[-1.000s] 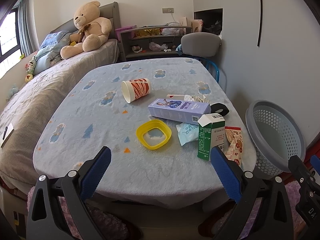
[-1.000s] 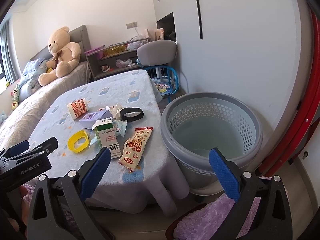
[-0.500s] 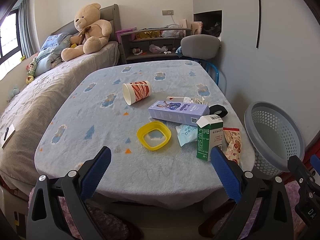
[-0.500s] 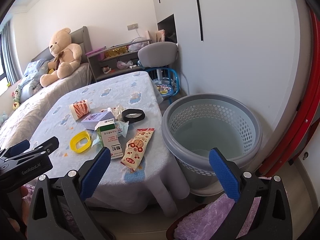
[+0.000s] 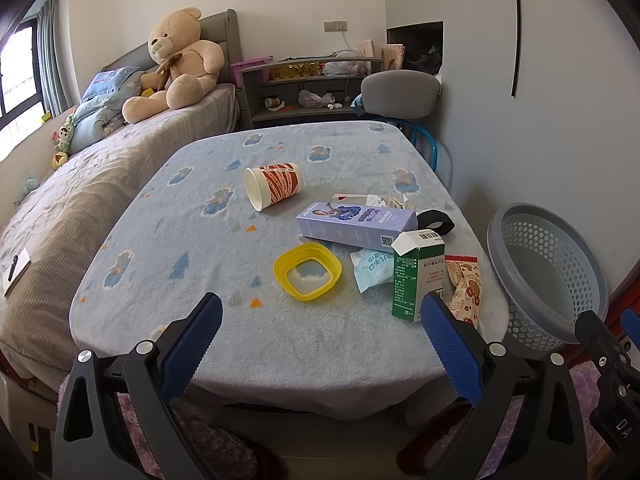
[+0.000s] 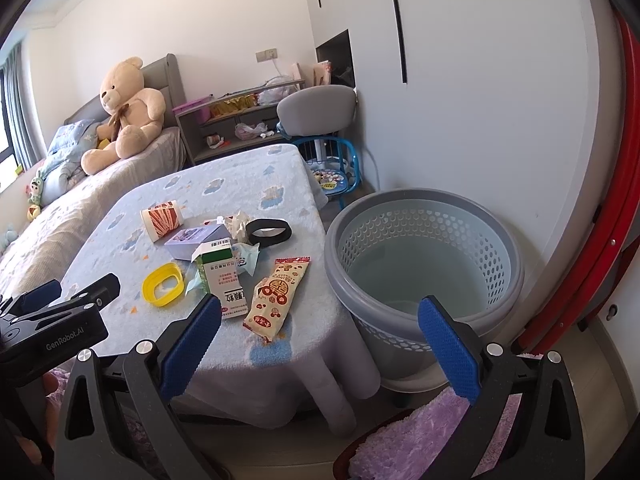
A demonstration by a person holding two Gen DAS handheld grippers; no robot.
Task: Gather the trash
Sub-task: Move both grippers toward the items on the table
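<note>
Trash lies on a low table covered in a blue cloth (image 5: pixel 180 240): a tipped red-striped paper cup (image 5: pixel 274 186), a purple carton (image 5: pixel 356 220), a yellow lid ring (image 5: pixel 307 271), a standing green-and-white box (image 5: pixel 416 276), a snack wrapper (image 6: pixel 278 290), a pale blue packet (image 5: pixel 372 270), crumpled tissue (image 6: pixel 238 224) and a black band (image 6: pixel 269 231). A grey perforated basket (image 6: pixel 424 248) stands empty on the floor right of the table. My left gripper (image 5: pixel 320 344) is open at the table's near edge. My right gripper (image 6: pixel 320 344) is open, between table corner and basket.
A bed (image 5: pixel 80 184) with a large teddy bear (image 5: pixel 176 64) runs along the left. A grey chair (image 5: pixel 400 88) and shelf unit (image 5: pixel 304 92) stand behind the table. A white wall is at the right, a purple rug (image 6: pixel 420 432) lies underfoot, and a red frame (image 6: pixel 600 240) rises at the far right.
Both views have drifted slightly lower and nearer the table. Nothing on the table has moved and both grippers stay open.
</note>
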